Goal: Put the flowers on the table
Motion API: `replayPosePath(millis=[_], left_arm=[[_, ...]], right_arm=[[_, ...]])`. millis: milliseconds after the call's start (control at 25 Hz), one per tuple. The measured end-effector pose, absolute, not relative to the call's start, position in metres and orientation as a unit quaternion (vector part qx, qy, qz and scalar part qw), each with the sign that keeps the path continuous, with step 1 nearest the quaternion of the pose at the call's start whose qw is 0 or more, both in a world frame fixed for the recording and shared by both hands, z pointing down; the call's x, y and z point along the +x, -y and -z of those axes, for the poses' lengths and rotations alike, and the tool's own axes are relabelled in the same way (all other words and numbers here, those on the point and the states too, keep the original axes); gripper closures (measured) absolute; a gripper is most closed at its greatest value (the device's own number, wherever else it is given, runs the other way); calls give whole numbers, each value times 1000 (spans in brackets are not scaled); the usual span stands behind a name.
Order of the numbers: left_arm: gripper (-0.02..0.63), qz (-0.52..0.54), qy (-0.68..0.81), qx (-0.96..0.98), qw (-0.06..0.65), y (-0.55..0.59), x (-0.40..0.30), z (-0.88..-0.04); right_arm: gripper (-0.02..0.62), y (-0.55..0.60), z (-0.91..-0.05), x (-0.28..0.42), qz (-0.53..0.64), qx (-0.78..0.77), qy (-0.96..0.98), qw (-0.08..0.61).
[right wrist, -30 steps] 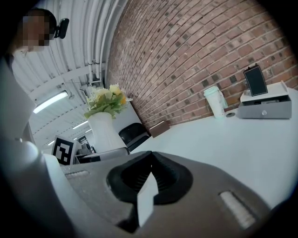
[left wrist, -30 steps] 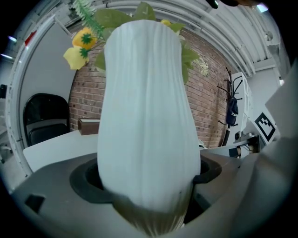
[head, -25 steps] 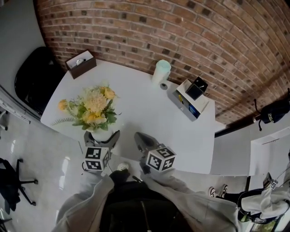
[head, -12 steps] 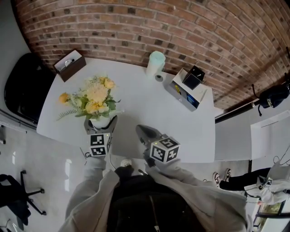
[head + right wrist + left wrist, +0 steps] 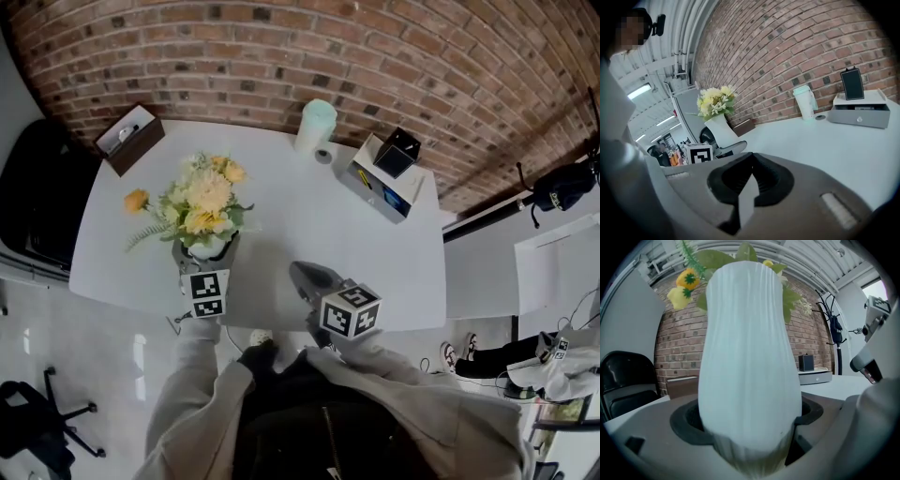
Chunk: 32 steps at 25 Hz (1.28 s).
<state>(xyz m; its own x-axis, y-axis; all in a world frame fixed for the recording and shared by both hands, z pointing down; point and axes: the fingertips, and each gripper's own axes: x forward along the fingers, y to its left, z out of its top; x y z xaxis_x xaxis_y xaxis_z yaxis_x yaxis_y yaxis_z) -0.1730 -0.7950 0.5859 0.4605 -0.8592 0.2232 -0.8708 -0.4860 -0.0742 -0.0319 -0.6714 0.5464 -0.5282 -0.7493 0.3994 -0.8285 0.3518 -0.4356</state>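
The flowers (image 5: 204,199), yellow and cream, stand in a white ribbed vase (image 5: 747,362) that the left gripper (image 5: 206,253) pinches low on its rounded body, jaws spread wide around it. The vase hangs upright over the near left part of the white table (image 5: 281,225), close to the front edge; I cannot tell whether its base touches the top yet. The right gripper (image 5: 305,277) hovers just beside it over the same edge, its jaws pressed together on nothing. A tissue box (image 5: 128,139), a cup (image 5: 315,125) and a grey drawer box (image 5: 384,183) sit well apart by the brick wall.

The risk I see is letting go too soon: the bouquet looks top-heavy and the vase smooth, so releasing it tilted or off the surface could tip it, and this near the edge it could fall to the floor.
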Motion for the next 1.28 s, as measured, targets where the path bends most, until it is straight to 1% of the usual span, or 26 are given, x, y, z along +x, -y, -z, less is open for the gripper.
replayPosePath(millis=[280, 600, 680, 760, 960, 1280], left_arm=[[120, -113, 506, 855, 22, 796, -172, -587], [117, -123, 497, 857, 52, 795, -170, -591], [65, -116, 500, 855, 68, 795, -171, -591], [38, -112, 510, 850, 71, 797, -174, -591], [25, -114, 512, 849, 66, 791, -176, -587], [25, -85, 502, 854, 106, 755, -191, -569]], right_arm=[[597, 660, -550, -29, -315, 479, 816, 65], [596, 654, -543, -25, -312, 475, 820, 64], [596, 651, -542, -26, -311, 474, 821, 61], [595, 650, -543, -25, -312, 474, 821, 58], [595, 646, -542, -24, -312, 477, 820, 46], [596, 636, -535, -29, -306, 467, 829, 26]])
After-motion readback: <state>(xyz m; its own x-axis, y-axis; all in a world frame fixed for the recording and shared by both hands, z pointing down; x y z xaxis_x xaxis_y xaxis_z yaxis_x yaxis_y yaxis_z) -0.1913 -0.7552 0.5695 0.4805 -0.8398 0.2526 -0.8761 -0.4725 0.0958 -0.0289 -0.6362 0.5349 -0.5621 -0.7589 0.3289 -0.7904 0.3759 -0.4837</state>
